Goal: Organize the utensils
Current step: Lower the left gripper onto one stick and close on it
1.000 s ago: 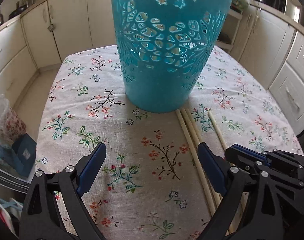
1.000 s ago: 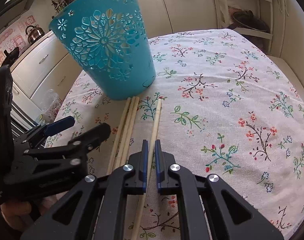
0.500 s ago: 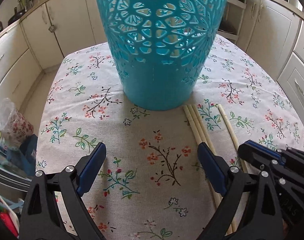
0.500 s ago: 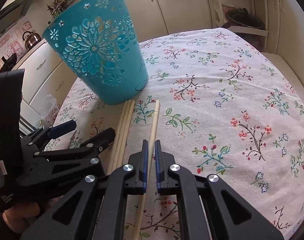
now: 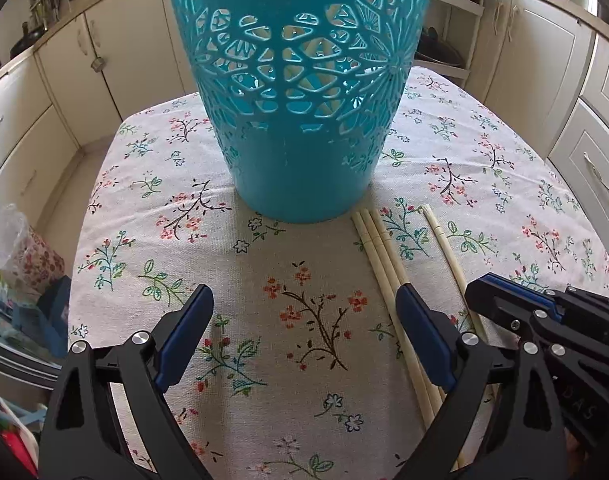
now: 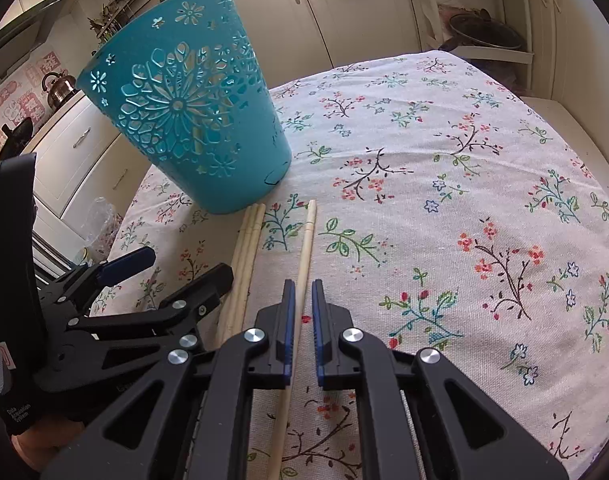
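Single chopstick [image 6: 304, 252] — lower end hidden behind right gripper [image 6: 302, 300].

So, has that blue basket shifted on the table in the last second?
No. The blue basket keeps its base beside the same black-branch print on the tablecloth and the three chopsticks.

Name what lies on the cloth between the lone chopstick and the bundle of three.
Only bare floral tablecloth: a narrow strip separates the lone chopstick from the bundle of three, clearest in the right wrist view.
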The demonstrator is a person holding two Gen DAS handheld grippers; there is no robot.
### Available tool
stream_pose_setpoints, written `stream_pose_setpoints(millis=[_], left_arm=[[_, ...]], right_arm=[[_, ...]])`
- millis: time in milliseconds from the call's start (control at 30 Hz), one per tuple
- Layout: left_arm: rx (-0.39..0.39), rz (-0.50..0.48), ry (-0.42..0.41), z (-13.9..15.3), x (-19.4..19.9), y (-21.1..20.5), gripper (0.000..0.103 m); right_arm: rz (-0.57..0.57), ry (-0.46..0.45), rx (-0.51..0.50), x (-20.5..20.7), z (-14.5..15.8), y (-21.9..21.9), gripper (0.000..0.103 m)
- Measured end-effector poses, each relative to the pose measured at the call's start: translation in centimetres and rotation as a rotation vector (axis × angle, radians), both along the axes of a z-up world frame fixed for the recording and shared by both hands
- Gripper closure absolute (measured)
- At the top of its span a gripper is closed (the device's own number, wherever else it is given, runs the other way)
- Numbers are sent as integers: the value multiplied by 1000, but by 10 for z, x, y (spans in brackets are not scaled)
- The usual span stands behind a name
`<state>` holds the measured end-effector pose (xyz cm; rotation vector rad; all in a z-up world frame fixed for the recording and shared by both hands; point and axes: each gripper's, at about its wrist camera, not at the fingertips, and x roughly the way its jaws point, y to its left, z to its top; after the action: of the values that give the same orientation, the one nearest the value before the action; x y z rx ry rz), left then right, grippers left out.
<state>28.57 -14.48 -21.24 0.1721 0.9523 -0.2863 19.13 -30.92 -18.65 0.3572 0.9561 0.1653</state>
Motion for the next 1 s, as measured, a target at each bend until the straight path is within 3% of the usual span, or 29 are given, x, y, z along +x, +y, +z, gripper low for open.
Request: stream_pose_setpoints(millis=[433, 533, 767, 900, 1000], left_arm=[[8, 9, 25, -4, 8, -3, 19], [2, -23, 6, -3, 5, -2, 33], [-3, -126, 2, 3, 2, -2, 87], [-22, -87, 24, 4, 2, 16, 91], [-32, -44, 40, 5, 6, 28, 91]], right_arm=[[-8, -8, -1, -2, 0, -2, 93], [-8, -10, -11, -1, 1, -1, 93], [21, -14, -78, 6, 3, 10, 93], [100, 3, -107, -2, 6, 20, 93], [97, -3, -112, -1, 6, 20, 93]])
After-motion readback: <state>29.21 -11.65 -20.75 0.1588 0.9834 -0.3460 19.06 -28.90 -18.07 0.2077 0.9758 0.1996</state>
